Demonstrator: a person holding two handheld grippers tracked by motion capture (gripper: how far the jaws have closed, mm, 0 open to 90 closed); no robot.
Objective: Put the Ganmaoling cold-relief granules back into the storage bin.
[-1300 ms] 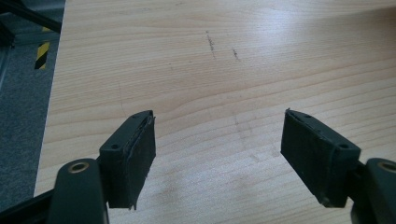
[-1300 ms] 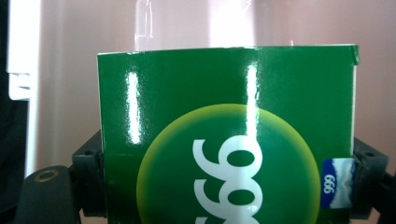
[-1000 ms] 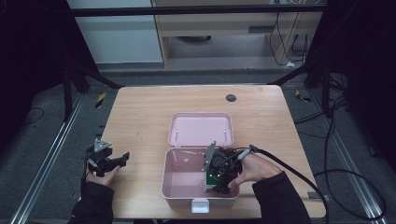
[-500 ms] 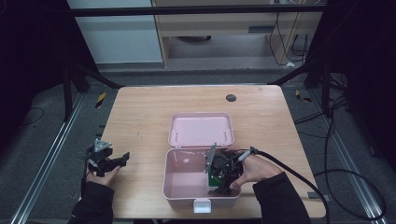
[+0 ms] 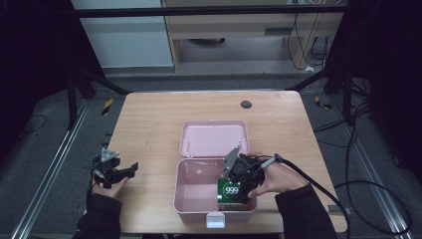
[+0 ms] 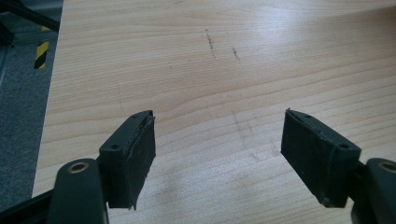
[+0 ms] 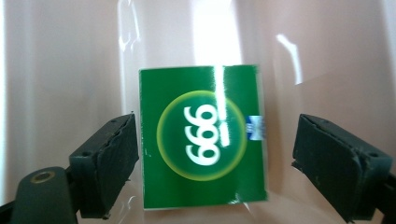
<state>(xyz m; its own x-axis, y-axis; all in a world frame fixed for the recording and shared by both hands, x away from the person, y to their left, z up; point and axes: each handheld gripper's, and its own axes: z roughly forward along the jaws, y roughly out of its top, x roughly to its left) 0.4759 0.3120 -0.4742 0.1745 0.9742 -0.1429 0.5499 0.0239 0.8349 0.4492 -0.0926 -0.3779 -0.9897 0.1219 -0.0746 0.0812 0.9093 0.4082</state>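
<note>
A pink box (image 5: 182, 199) stands open near the table's front edge, its lid (image 5: 214, 137) laid back behind it. Inside, on the right of the floor, lies a green packet (image 5: 230, 190) printed with white digits. My right gripper (image 5: 236, 188) reaches down into the box. In the right gripper view it (image 7: 215, 140) is open, with the green packet (image 7: 203, 135) lying between its jaws; the left jaw sits close to the packet's edge and the right jaw stands apart from it. My left gripper (image 5: 130, 168) hovers open and empty over bare wood (image 6: 217, 135) near the table's left edge.
The wooden table (image 5: 149, 124) has a small dark round grommet (image 5: 246, 104) at the back. A white latch (image 5: 215, 220) sticks out from the box's front wall. A black cable (image 5: 323, 189) trails off the right gripper. Dark frame rails surround the table.
My right gripper has shifted a little toward the front of the box with the green packet under it. The left gripper has barely moved.
</note>
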